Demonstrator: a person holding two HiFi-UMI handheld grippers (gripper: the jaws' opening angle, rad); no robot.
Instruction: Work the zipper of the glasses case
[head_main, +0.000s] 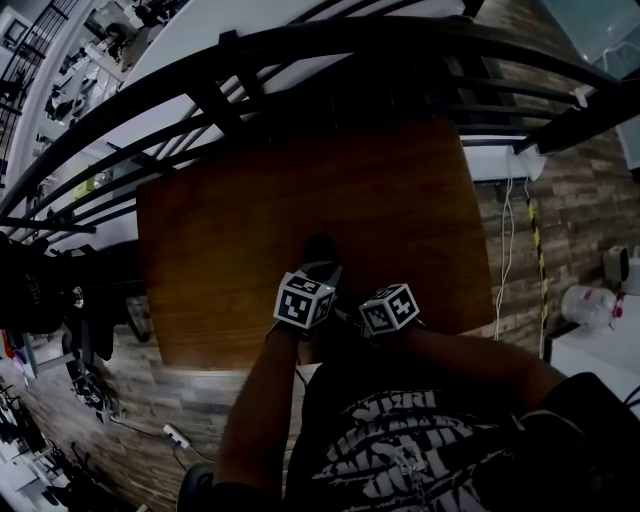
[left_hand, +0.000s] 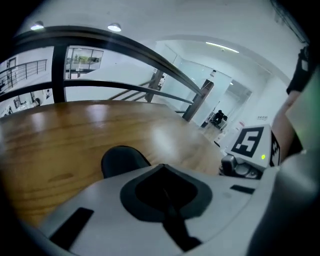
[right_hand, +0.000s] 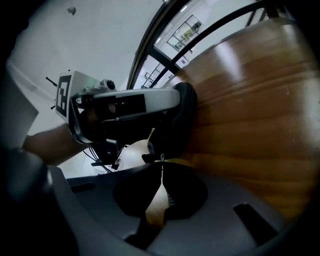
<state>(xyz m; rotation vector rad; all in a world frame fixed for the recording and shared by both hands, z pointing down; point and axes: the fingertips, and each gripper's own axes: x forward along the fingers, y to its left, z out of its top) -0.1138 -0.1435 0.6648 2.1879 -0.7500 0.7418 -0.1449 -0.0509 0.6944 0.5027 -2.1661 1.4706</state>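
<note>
Right gripper (right_hand: 161, 164): jaws pressed together at the tips, with a small shiny bit nipped there. It reads as the zipper pull (right_hand: 160, 157), though it is tiny and dim. A wedge of gap shows behind the tips, so only the very ends are gripping.

Left gripper (left_hand: 162, 167): jaws pressed together along their whole seam, and nothing is visible between them.

The glasses case (left_hand: 122, 161), a dark rounded lump, sits just beyond and left of the left gripper's tip, in the lower-middle of the frame. In the right gripper view the case (right_hand: 182, 120) is centre frame, standing on edge against the end of the left gripper, with the pull at its lower end. I can't tell whether the left jaws catch its rim or just butt against it.

The case rests on the brown glossy worktop (right_hand: 250, 125). In the head view it is low centre, just above the two marker cubes and near the worktop's lower edge. A black railing (head_main: 300, 60) curves across the top of that view.

Risks (judgement):
- A tip-only pinch on a small pull may slip off once tugged.
- If the left gripper only braces the case, the case could slide or topple on the slick wood and follow the pull, so the zip wouldn't run.
- A pull toward the near edge may drag the case off the worktop.
- The slider may jam on the case's curved end if it is pulled off-line.
</note>
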